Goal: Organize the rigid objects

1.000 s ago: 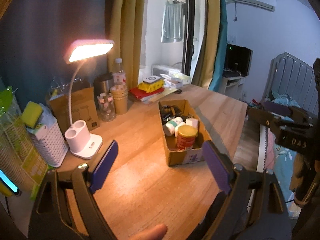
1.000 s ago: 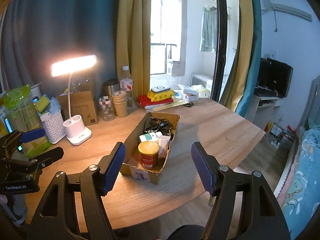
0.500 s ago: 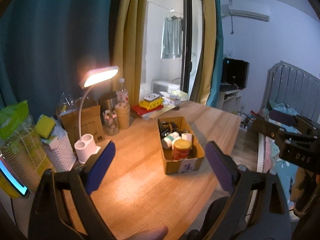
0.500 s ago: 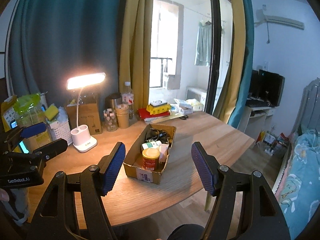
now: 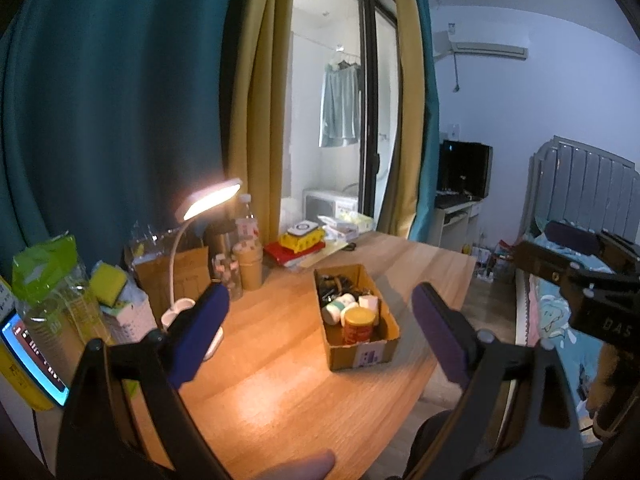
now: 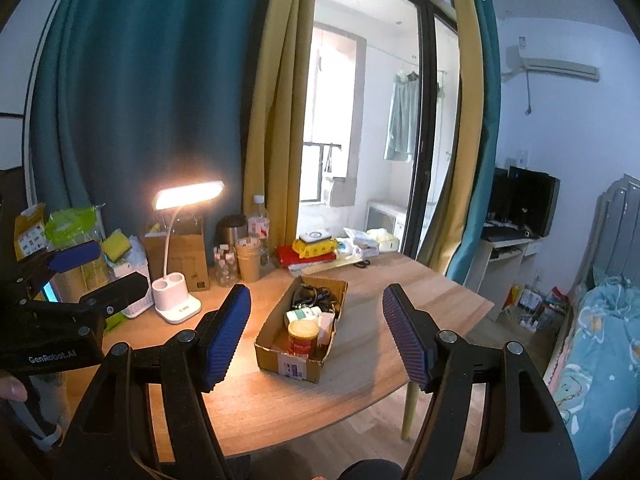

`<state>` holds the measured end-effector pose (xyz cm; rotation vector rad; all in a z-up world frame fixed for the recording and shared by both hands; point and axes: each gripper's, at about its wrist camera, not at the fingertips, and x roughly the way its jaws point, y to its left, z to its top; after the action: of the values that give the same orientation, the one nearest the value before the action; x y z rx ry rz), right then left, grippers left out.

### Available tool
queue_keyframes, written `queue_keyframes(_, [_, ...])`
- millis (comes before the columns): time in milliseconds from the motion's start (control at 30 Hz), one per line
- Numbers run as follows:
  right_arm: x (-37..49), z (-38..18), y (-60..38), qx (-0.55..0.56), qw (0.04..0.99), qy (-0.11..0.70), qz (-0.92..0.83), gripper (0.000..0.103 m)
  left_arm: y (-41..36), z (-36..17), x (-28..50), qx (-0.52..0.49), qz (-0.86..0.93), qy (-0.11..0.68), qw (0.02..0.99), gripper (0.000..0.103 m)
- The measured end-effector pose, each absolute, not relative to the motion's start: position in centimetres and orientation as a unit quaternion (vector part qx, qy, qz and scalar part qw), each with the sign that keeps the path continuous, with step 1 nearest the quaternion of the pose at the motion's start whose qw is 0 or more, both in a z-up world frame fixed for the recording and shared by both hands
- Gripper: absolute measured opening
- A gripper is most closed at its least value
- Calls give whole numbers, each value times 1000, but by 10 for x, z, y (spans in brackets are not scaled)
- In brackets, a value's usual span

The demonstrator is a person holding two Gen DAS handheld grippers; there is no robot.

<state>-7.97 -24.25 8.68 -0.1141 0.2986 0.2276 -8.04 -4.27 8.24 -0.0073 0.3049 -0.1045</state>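
Sitting mid-surface [image 5: 280,380], 1 open cardboard box [image 5: 357,354] holds 1 orange-lidded can [image 5: 357,323] at its near end, 1 white tub [image 5: 337,307], 1 small white carton [image 5: 369,302] and tangled black cables [image 5: 335,285] far inside. Left gripper [image 5: 320,336] and right gripper [image 6: 316,336] hover near it, jaws spread, empty.

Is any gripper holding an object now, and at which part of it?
Nothing is held. The left gripper and right gripper are both open and empty, away from the cardboard box.
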Motion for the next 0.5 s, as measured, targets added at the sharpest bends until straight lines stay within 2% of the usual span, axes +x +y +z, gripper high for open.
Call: queue_keyframes(500, [-80, 90, -242, -55, 982, 148, 107, 72, -39, 88, -80, 0, -52, 148, 988, 94])
